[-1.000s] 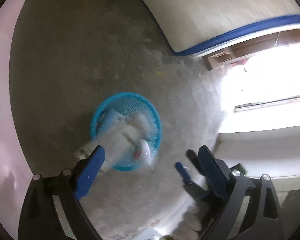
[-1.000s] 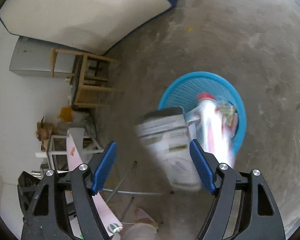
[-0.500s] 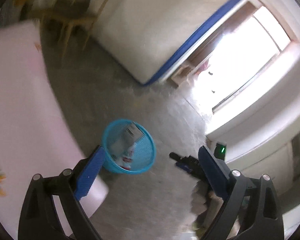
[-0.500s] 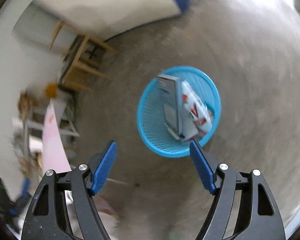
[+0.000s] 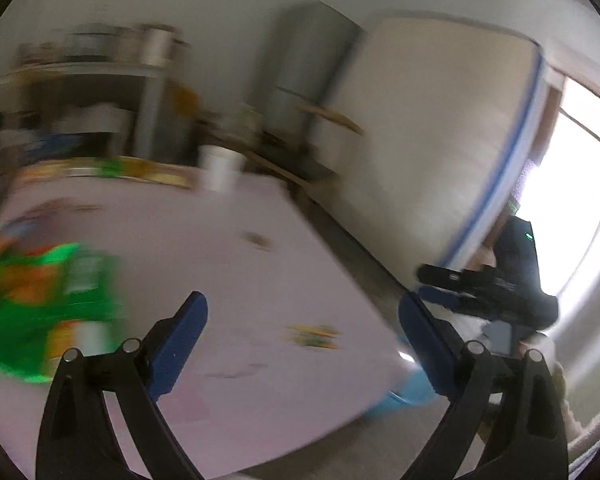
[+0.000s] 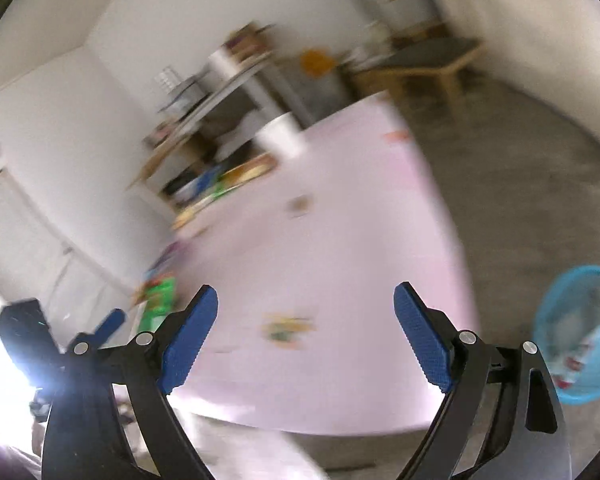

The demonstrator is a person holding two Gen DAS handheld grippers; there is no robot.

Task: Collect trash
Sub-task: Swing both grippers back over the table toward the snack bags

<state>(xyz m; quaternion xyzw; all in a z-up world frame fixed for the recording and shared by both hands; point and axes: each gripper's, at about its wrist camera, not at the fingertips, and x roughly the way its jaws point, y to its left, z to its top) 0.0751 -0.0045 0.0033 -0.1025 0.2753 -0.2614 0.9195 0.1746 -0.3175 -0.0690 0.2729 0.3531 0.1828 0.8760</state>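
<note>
The pink worktop (image 5: 228, 264) fills both blurred views, with a floor and shelves beyond it. The blue bin (image 6: 576, 332) stands on the floor off the worktop's right side, already holding trash, and shows only as a sliver under the worktop edge in the left view.

On the worktop, a green bag (image 5: 48, 308) lies far left; in the right view it sits near the left edge (image 6: 160, 304). A white cup (image 5: 219, 168) stands at the far side. A small yellow wrapper (image 5: 312, 336) lies near the front edge, with another scrap (image 5: 256, 239) farther back.

The left hand-held gripper (image 5: 302, 330) is wide, with nothing between its jaws. The right hand-held gripper (image 6: 304, 330) has its jaws opening, also bare.

The wrapper lies just ahead of both, almost between the fingers in each view; in the right view (image 6: 286, 326) it is closest to centre, so the right hand looks a shade better placed. Its long axis seems to run across the view, though blur makes that uncertain. The green bag lies left, nearer the left hand
</note>
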